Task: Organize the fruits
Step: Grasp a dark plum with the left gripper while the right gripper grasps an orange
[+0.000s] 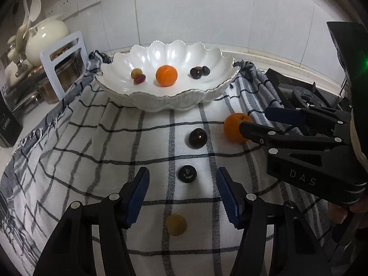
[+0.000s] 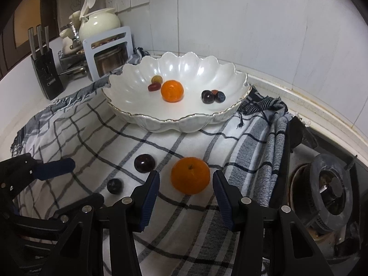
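Both grippers stand over a checked cloth [image 1: 115, 142] spread on the worktop.

Left gripper [image 1: 182, 192]: jaws open, nothing gripped. A small dark fruit [image 1: 187, 173] lies on the cloth between its fingers, clear of the pads. A tan fruit [image 1: 176, 225] lies nearer the cloth's near edge; only the left wrist view shows it.

Right gripper [image 2: 186, 189]: jaws open, either side of an orange [image 2: 190, 175] on the cloth; contact with the pads is not evident. A dark plum [image 2: 144, 163] lies just left of the orange, apart from it.

White scalloped bowl [image 2: 138, 87]: at the cloth's far edge, near the wall. It holds a second orange [image 2: 172, 91] at centre, a yellow and a red fruit to the left, dark fruits to the right.

The right wrist view alone shows a stove burner [image 2: 327, 191] past the cloth's right edge and a knife block [image 2: 46, 76] at the far left. Both views show a cream teapot [image 1: 46, 38] at the far left corner.
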`<act>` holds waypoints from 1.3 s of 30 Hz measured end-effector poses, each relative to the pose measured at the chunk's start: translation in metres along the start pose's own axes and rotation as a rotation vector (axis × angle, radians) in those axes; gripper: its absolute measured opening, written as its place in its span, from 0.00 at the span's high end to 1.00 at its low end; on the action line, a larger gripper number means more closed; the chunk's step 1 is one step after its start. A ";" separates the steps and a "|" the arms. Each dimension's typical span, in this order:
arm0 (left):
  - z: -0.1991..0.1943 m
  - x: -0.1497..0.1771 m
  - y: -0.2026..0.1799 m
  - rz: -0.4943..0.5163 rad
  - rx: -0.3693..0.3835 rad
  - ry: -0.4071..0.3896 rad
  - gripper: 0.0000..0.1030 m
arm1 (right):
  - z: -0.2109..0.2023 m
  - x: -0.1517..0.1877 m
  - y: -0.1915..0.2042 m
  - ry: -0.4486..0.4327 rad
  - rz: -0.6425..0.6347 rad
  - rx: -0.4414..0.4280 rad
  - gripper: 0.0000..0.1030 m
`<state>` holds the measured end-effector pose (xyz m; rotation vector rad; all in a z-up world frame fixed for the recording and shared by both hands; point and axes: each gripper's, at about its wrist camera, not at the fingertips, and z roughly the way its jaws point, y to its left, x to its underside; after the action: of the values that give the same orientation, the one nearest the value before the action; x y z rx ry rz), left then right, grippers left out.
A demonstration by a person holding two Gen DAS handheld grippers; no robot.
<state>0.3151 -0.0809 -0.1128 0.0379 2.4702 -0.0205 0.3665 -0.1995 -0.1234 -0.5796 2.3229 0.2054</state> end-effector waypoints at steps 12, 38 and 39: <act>0.025 -0.002 -0.002 0.007 0.024 0.058 0.58 | 0.024 0.001 -0.001 0.046 -0.024 -0.005 0.52; 0.044 -0.005 0.003 -0.028 0.079 0.100 0.78 | 0.043 0.002 -0.009 0.082 0.028 -0.047 0.54; 0.042 -0.006 0.003 -0.029 0.079 0.097 0.78 | 0.041 0.002 -0.009 0.078 0.031 -0.048 0.54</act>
<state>0.3461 -0.0789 -0.1423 0.0381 2.5657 -0.1315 0.3939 -0.1954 -0.1545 -0.5859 2.4095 0.2582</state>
